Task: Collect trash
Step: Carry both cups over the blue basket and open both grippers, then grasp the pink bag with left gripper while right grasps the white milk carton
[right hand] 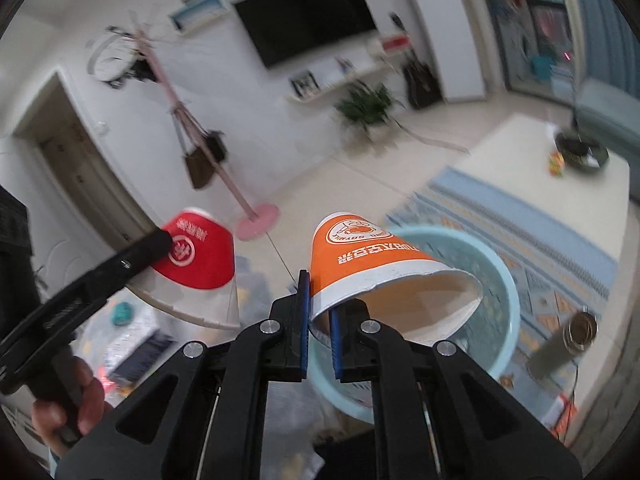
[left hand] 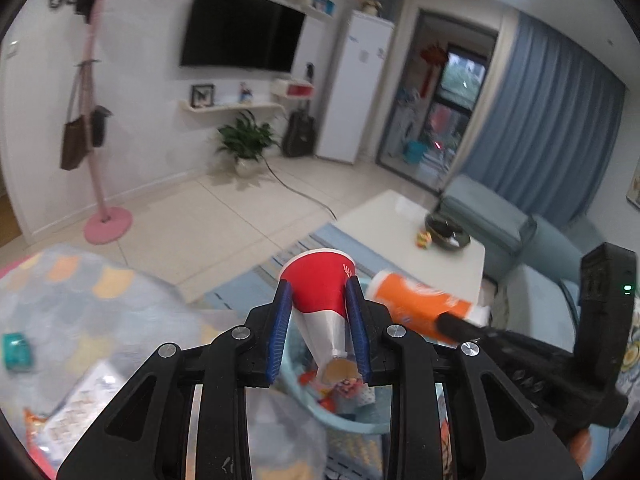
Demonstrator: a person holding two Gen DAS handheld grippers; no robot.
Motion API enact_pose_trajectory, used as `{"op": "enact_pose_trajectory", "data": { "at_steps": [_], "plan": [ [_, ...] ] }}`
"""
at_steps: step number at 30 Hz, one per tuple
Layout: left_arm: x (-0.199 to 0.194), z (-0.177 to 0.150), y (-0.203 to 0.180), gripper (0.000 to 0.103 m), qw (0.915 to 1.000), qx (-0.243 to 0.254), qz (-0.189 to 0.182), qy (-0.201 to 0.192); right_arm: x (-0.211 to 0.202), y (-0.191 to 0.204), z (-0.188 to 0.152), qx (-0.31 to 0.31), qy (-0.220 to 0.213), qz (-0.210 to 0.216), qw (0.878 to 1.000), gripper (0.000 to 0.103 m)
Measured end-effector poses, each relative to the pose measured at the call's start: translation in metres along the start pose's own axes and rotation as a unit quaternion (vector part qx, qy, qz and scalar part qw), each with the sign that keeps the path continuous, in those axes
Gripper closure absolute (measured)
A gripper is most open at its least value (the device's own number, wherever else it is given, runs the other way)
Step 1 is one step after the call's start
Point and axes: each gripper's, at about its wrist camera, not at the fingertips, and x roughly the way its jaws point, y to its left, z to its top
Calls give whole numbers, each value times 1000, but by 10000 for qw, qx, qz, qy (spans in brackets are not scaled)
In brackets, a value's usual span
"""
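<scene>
The left hand-held gripper (left hand: 320, 320) pinches a red and silver paper cup (left hand: 320, 292) between its blue pads, one pad on each side of the cup's wall; the cup's rim points away from the camera and its base lies back between the jaws. From the right wrist view the same cup (right hand: 196, 256) shows white characters and a round white emblem on the red band, too blurred to read. The right hand-held gripper (right hand: 319, 312) is pressed together on the rim of an orange paper cup (right hand: 372, 264), one pad outside the wall and one inside the mouth, so that the cup lies on its side with its white inside turned toward the camera. Its orange side bears a round white logo and a row of white characters, seen upside down; the small lettering around the logo cannot be read for certain. In the left wrist view the orange cup (left hand: 420, 304) sits just right of the red one. Both cups hang above a light blue plastic basin (right hand: 496, 276), which in the left view holds colourful wrappers (left hand: 348, 388). The basin rests on a blue patterned rug (right hand: 532, 232), with a metal can (right hand: 580, 328) lying near it. Farther off stands a white low surface (left hand: 392, 220) carrying a dark bowl (left hand: 446, 232). A bare hand (right hand: 68, 408) grips the left tool's handle.
</scene>
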Motion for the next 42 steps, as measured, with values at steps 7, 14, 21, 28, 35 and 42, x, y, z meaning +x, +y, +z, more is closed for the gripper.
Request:
{"op": "enact_pose_trajectory", "data": {
  "at_steps": [7,14,21,28,35,42],
  "plan": [
    [62,-14,-1,76,9971,-344,-254,637,55,-36,-2,447,756,-336,9956,95],
    [84,-24,-1,53,9947,-446,-231,900,60,-55,-8,625,923,-347,9932,62],
    [52,-23,-5,45,9968,-308,-310,663,34,-47,-4,613,683,-233,9955,52],
    [4,-26,-4,44,9990,-216,-226,320,18,-5,-7,206,569,-1,9982,52],
    [-55,-38,16,38,9994,-244,229,-105,2,46,-11,-226,414,243,9986,45],
    [-106,-60,58,33,9937,-502,970,-262,8,95,-22,-585,534,528,9955,43]
  ]
}}
